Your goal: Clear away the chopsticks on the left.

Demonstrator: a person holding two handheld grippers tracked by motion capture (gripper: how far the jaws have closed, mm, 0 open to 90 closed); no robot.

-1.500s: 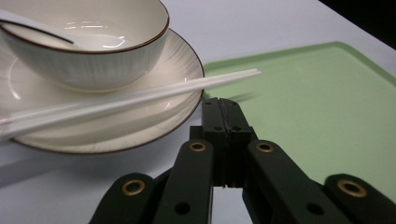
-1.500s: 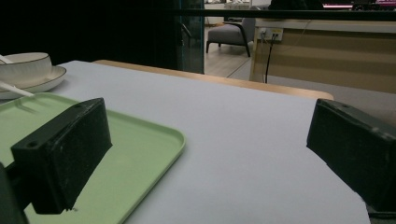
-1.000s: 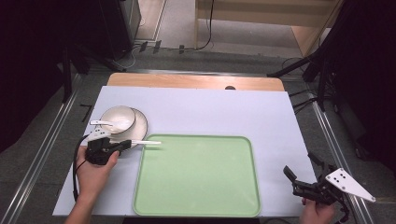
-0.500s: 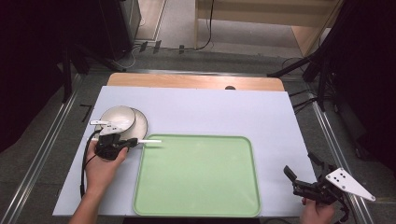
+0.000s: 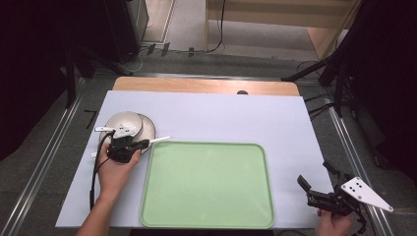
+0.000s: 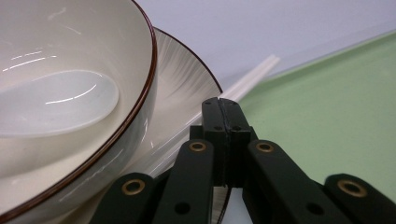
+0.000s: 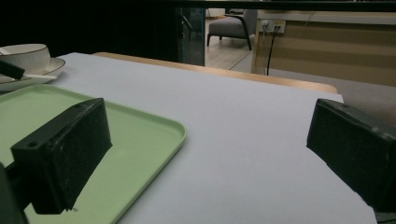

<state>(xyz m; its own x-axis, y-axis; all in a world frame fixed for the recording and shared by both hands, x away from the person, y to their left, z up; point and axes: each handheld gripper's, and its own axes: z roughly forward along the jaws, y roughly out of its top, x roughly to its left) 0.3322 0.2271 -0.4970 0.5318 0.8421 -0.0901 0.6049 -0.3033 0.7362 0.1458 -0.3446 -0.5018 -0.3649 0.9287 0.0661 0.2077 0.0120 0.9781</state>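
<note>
The left hand [image 5: 114, 169] reaches in from the bottom edge, forearm angled up and to the right, holding the left gripper [image 5: 143, 143] with its jaws pressed together; well apart to its right, the right hand [image 5: 334, 222] holds the right gripper [image 5: 314, 180], jaws spread wide, grey plate trailing behind.

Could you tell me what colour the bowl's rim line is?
Dark brown on the bowl, clearest in the left gripper view.

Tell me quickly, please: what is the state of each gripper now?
Left gripper: closed beside the plate; holding anything cannot be told.
Right gripper: open, holding nothing.
</note>
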